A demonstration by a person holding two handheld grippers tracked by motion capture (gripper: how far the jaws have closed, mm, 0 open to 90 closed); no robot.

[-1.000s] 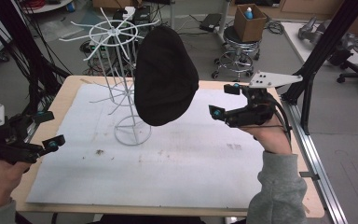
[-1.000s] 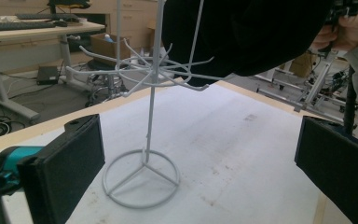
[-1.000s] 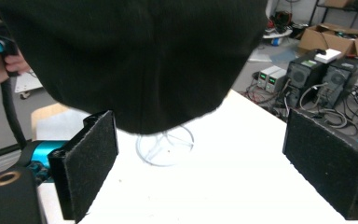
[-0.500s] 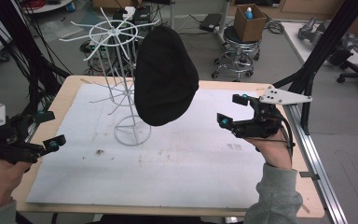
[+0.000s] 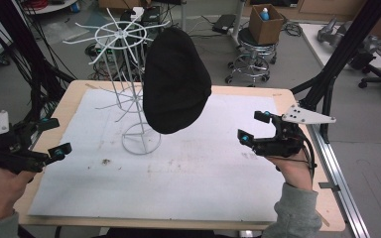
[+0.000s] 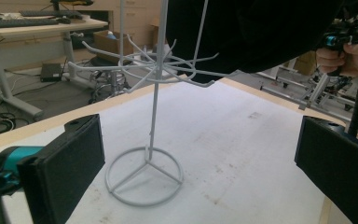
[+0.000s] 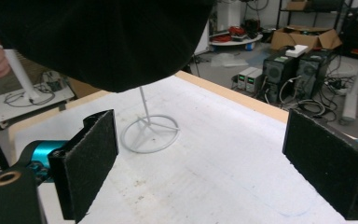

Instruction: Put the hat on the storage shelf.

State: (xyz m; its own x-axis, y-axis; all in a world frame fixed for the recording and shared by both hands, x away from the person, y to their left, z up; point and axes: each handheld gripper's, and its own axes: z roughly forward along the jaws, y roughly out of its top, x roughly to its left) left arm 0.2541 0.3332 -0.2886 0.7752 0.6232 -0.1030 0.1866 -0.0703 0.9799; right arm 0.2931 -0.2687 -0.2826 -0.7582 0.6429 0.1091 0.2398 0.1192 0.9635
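A black cap (image 5: 176, 82) hangs from the top ring of a white wire rack (image 5: 124, 37) whose round base (image 5: 141, 139) rests on the white mat (image 5: 203, 168). My right gripper (image 5: 252, 126) hovers to the right of the cap, open, nothing between its pads. In the right gripper view the cap (image 7: 107, 37) hangs above and the rack base (image 7: 150, 133) lies ahead between the pads (image 7: 91, 158). My left gripper (image 5: 54, 136) is held open at the table's left edge. The left gripper view faces the rack's base (image 6: 144, 175) and hook ring (image 6: 158, 70), with the cap (image 6: 251, 32) above.
The mat covers most of a wooden table (image 5: 283, 94). A metal rail (image 5: 335, 183) runs along the right edge. Behind the table stand a stool (image 5: 253, 54) with a cardboard box (image 5: 267, 22), cables and computer cases on the floor. Black frame posts (image 5: 347, 54) rise at right.
My right gripper has drawn away from the cap, moving right, toward the person and downward, still open. The left gripper and the cap have stayed put.
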